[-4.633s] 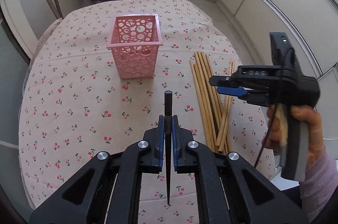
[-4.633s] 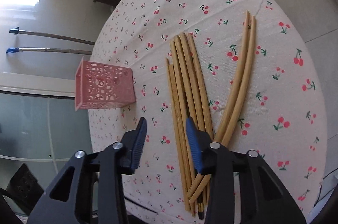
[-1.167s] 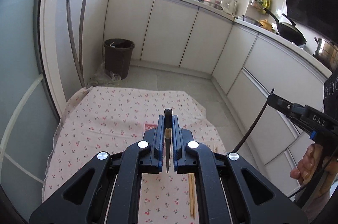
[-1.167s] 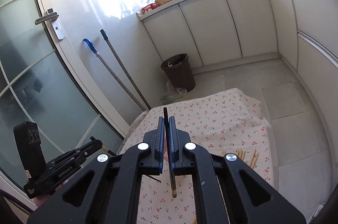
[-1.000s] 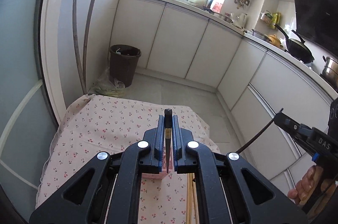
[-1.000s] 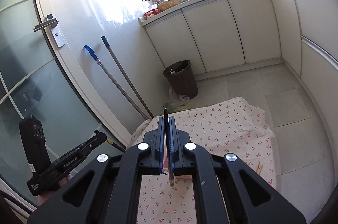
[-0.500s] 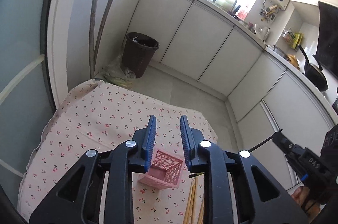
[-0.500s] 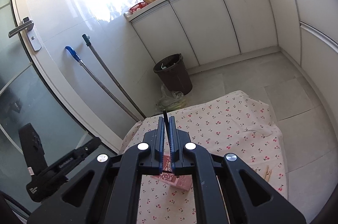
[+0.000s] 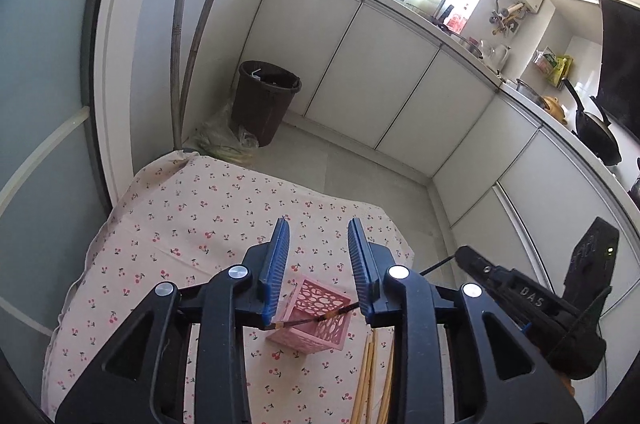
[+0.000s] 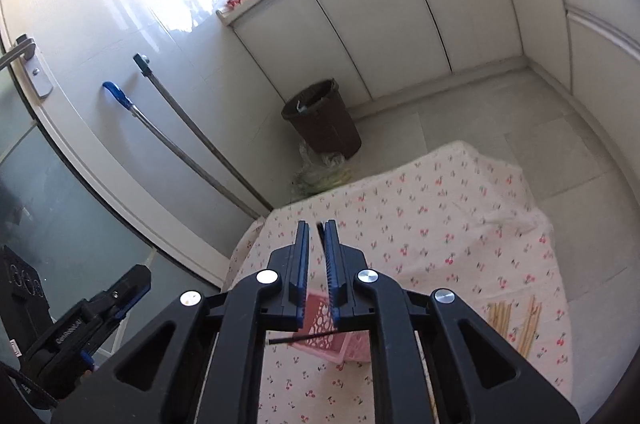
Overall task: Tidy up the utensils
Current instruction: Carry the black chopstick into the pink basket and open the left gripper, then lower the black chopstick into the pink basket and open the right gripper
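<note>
The pink perforated basket stands on the cherry-print tablecloth, below both grippers; it also shows in the right wrist view. My left gripper is open and empty above it. A dark chopstick lies slanted across the basket's rim, also seen from the right wrist. My right gripper has its jaws slightly apart with a dark chopstick showing at the tips. Several bamboo chopsticks lie on the cloth right of the basket.
A brown bin stands on the floor past the table. Two mop handles lean on the wall at left. White cabinets line the back. The right gripper body shows at the right.
My left gripper opened and let go of its dark chopstick, which now rests on the basket. Both grippers tilted further down. My right jaws parted slightly.
</note>
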